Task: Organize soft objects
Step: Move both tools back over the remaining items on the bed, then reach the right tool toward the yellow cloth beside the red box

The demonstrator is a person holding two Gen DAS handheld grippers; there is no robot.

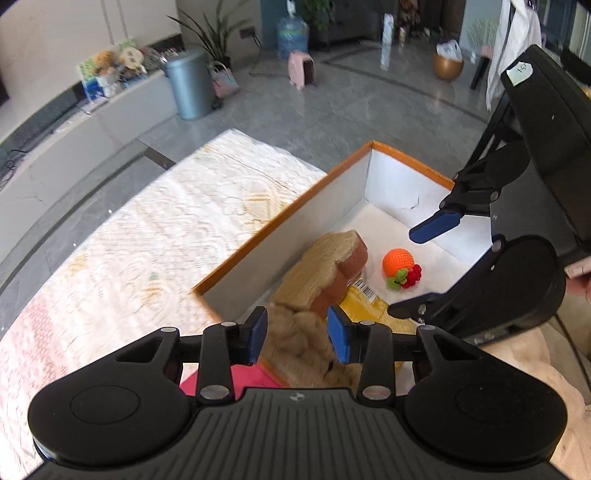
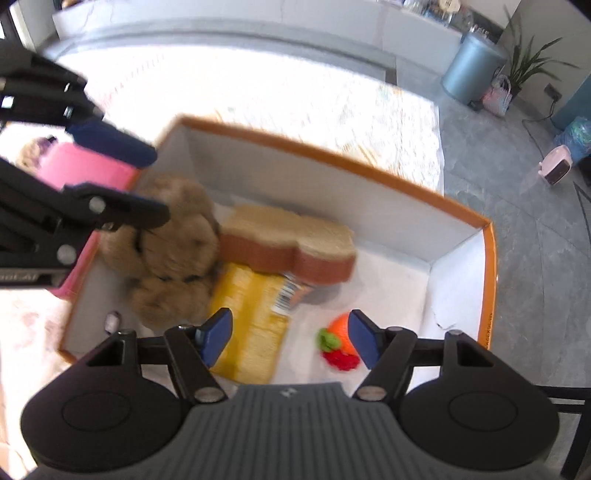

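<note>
An orange-rimmed white box (image 1: 280, 229) (image 2: 461, 218) holds a tan plush bear (image 1: 299, 339) (image 2: 173, 251), a plush bread slice (image 1: 332, 262) (image 2: 291, 240), a yellow packet (image 1: 373, 306) (image 2: 251, 317) and an orange crochet fruit (image 1: 397, 262) (image 2: 341, 326). My left gripper (image 1: 297, 334) is open, its pads either side of the bear at the box's near wall; it also shows in the right wrist view (image 2: 147, 181). My right gripper (image 2: 290, 341) is open and empty above the packet and fruit; it also shows in the left wrist view (image 1: 421, 273).
The box rests on a pale patterned cloth (image 1: 147, 236). A pink object (image 1: 229, 380) (image 2: 85, 173) lies against the box's outer wall. Beyond the table is grey floor with a bin (image 1: 188, 85) and a plant (image 1: 218, 33).
</note>
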